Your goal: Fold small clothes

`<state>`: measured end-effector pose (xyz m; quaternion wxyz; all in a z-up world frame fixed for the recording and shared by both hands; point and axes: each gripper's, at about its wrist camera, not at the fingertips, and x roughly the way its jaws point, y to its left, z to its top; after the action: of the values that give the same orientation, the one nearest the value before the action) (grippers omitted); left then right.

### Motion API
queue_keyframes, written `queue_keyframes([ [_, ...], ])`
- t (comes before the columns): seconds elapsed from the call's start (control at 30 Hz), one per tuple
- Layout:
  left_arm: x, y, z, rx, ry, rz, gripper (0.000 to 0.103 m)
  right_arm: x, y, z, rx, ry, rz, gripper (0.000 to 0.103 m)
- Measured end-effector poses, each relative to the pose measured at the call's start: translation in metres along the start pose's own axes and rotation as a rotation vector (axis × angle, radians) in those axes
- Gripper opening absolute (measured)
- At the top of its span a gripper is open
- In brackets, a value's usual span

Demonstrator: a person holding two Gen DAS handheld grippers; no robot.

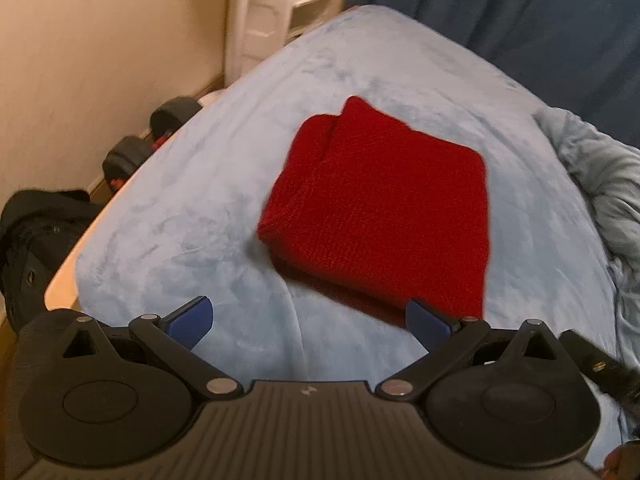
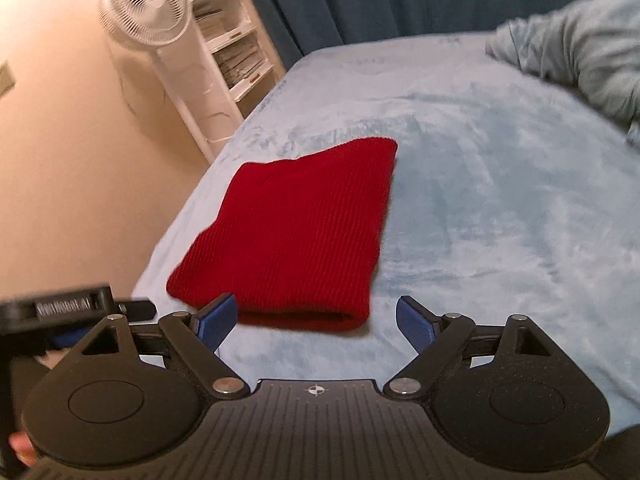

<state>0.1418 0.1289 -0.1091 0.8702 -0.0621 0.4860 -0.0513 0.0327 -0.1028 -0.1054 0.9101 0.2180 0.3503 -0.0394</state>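
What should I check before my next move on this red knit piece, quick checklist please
1. Left tongs open and empty: ok.
2. Right tongs open and empty: ok.
3. Red knit garment lying flat on the blue blanket: ok.
4. Edges lined up: not ok, a layer pokes out at the far corner in the left view.
5. Fold count finished: cannot tell.

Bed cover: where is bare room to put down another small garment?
Bare light-blue bed cover lies between the folded red knit garment and the crumpled blanket. It is crowded at the wall-side edge, where the garment lies close.
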Motion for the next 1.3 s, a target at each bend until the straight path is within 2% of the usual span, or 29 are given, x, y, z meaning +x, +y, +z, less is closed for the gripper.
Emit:
queue_keyframes([
  [0.13, 0.030, 0.003, 0.009, -0.084, 0.033, 0.003, 0.103, 0.030, -0.026, 0.024, 0.088, 0.040, 0.023, 0.088],
  [0.27, 0.062, 0.009, 0.018, -0.175, 0.066, -0.013, 0.103, 0.069, -0.046, 0.053, 0.117, 0.086, 0.064, 0.088],
  [0.37, 0.090, 0.017, 0.020, -0.270, 0.107, -0.023, 0.103, 0.110, -0.064, 0.088, 0.140, 0.109, 0.089, 0.089],
  [0.47, 0.113, 0.023, 0.022, -0.348, 0.131, -0.042, 0.103, 0.165, -0.084, 0.128, 0.174, 0.147, 0.048, 0.089],
  [0.57, 0.127, 0.025, 0.026, -0.383, 0.132, -0.047, 0.103, 0.229, -0.105, 0.164, 0.241, 0.199, 0.023, 0.089],
  [0.7, 0.140, 0.029, 0.033, -0.427, 0.129, -0.050, 0.103, 0.297, -0.116, 0.190, 0.326, 0.287, 0.041, 0.089],
  [0.83, 0.153, 0.029, 0.042, -0.434, 0.135, -0.042, 0.103, 0.344, -0.102, 0.203, 0.246, 0.351, 0.044, 0.091],
  [0.93, 0.160, 0.030, 0.047, -0.420, 0.138, -0.050, 0.103, 0.374, -0.098, 0.207, 0.252, 0.412, 0.023, 0.092],
  [0.97, 0.161, 0.032, 0.048, -0.415, 0.135, -0.053, 0.101, 0.380, -0.097, 0.208, 0.251, 0.429, 0.018, 0.089],
  [1.0, 0.160, 0.033, 0.049, -0.407, 0.122, -0.055, 0.094, 0.382, -0.093, 0.208, 0.221, 0.415, 0.018, 0.071],
  [1.03, 0.155, 0.032, 0.051, -0.390, 0.091, -0.077, 0.067, 0.379, -0.088, 0.207, 0.171, 0.401, 0.019, 0.045],
  [1.13, 0.146, 0.022, 0.066, -0.278, 0.053, -0.054, 0.046, 0.362, -0.078, 0.200, 0.059, 0.362, 0.043, 0.032],
  [1.2, 0.150, 0.023, 0.084, -0.207, 0.050, -0.077, 0.044, 0.341, -0.085, 0.192, 0.069, 0.316, 0.042, 0.030],
  [1.3, 0.176, 0.018, 0.134, -0.023, 0.075, -0.191, 0.043, 0.290, -0.112, 0.159, 0.183, 0.233, 0.006, 0.027],
])
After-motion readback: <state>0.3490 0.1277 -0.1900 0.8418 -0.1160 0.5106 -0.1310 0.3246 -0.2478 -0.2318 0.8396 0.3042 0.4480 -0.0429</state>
